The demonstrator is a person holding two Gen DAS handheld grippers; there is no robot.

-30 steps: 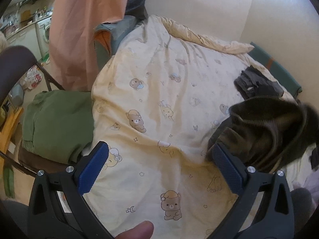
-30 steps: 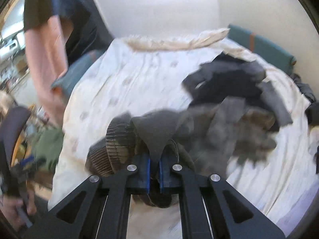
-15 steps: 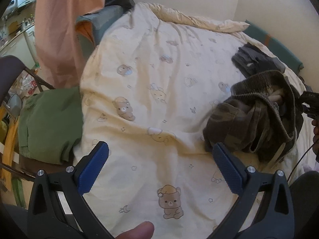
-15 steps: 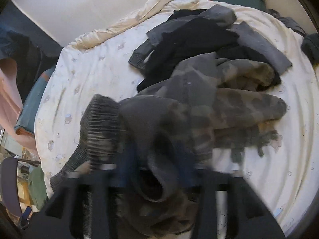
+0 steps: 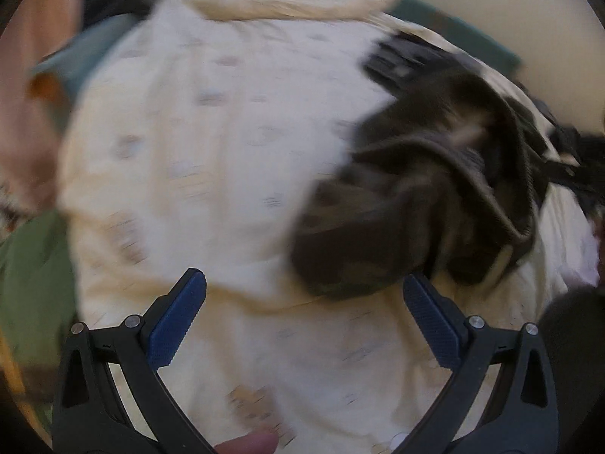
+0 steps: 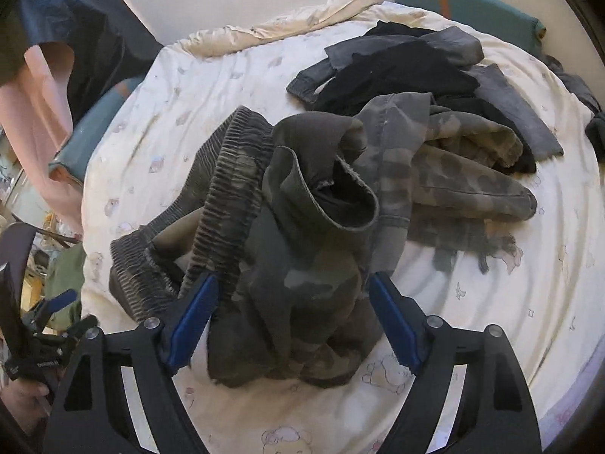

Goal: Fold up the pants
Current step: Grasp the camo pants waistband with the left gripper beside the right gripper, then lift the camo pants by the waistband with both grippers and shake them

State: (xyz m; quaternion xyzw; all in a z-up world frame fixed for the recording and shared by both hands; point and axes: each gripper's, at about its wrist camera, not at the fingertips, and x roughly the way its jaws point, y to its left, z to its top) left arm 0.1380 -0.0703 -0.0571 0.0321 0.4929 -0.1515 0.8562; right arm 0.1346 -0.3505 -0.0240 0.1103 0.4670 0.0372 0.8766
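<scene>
Both tongs are spread: the right gripper [image 6: 293, 312] is opening its jaws, the camouflage pants [image 6: 302, 227] bunched between them but no longer pinched, and the left gripper [image 5: 304, 317] gapes over bare bedspread [image 5: 196, 151] with nothing in it. Those pants lie in a crumpled heap near the bed's front edge, ribbed waistband [image 6: 227, 174] towards the left, legs trailing towards the dark clothes pile [image 6: 408, 64] farther back. To do this step well, I'd take the waistband at its two corners, one per gripper, and draw the fabric flat before any fold.
</scene>
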